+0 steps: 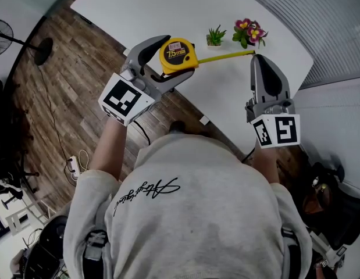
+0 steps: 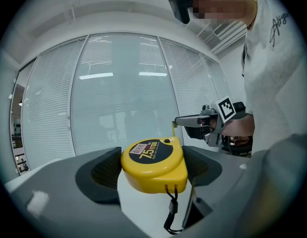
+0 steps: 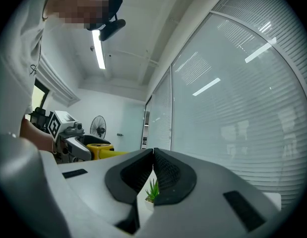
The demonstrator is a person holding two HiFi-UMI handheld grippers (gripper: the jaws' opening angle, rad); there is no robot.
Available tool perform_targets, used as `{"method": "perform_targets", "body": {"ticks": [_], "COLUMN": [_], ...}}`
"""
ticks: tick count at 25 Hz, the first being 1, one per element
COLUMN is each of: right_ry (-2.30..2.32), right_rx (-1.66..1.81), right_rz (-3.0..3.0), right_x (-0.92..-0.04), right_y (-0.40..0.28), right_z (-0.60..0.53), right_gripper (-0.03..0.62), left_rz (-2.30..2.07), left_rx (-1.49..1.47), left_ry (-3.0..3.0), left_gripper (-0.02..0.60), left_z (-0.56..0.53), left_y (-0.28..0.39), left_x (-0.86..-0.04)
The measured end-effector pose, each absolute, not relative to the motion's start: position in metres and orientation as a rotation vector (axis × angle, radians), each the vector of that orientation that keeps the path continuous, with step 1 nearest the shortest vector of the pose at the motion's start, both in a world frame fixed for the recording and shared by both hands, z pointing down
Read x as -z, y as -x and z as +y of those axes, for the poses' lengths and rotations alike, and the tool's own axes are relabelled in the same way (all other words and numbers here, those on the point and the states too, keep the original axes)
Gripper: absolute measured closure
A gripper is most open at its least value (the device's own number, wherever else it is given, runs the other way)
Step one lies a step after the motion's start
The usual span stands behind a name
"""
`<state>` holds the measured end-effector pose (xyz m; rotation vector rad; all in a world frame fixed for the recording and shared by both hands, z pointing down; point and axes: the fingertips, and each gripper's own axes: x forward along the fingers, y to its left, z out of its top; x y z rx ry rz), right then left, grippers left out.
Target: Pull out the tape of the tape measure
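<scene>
A: Left gripper [image 1: 178,56] clamped on yellow tape measure [image 2: 154,163], top centre of head view. Label reads "7.5m". Right gripper [image 1: 256,57] pinched shut on the tape [image 1: 223,56] end, right of it.

B: Only the left gripper view shows the black strap [image 2: 170,212] hanging under the case. Right gripper view: small green plant [image 3: 152,191] past its jaws.

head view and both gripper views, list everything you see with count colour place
table: 1, white, ahead
tape measure: 1, yellow, held over the table's near edge
tape: 1, yellow, drawn out rightward from the tape measure
small plant: 1, green, on the table
flowers: 1 pot, pink, on the table beside the small plant
fan: 1, black, on the floor at left
left gripper: 1, grey, shut on the tape measure
right gripper: 1, grey, shut on the tape
</scene>
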<state>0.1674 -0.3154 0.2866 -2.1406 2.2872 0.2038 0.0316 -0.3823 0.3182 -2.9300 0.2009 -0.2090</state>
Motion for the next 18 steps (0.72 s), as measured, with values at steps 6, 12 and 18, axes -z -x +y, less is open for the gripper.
{"method": "perform_targets", "body": {"ticks": [6, 12, 18], "right_ry": [2.102, 2.061, 2.005], "right_rx": [-0.173, -0.153, -0.128], "right_rz": [2.318, 2.342, 2.381], "right_x": [-0.298, -0.297, -0.303], "right_y": [-0.161, -0.141, -0.127], "right_z": [-0.321, -0.321, -0.324], "right_gripper": [0.586, 0.586, 0.586], "left_rz": [0.205, 0.198, 0.192], "left_rx": [0.207, 0.195, 0.202], "left_ry": [2.938, 2.927, 2.896], "left_gripper": [0.206, 0.206, 0.207], "left_z": [-0.382, -0.375, -0.374], "left_y": [-0.045, -0.047, -0.06], "left_x": [-0.324, -0.315, -0.315]}}
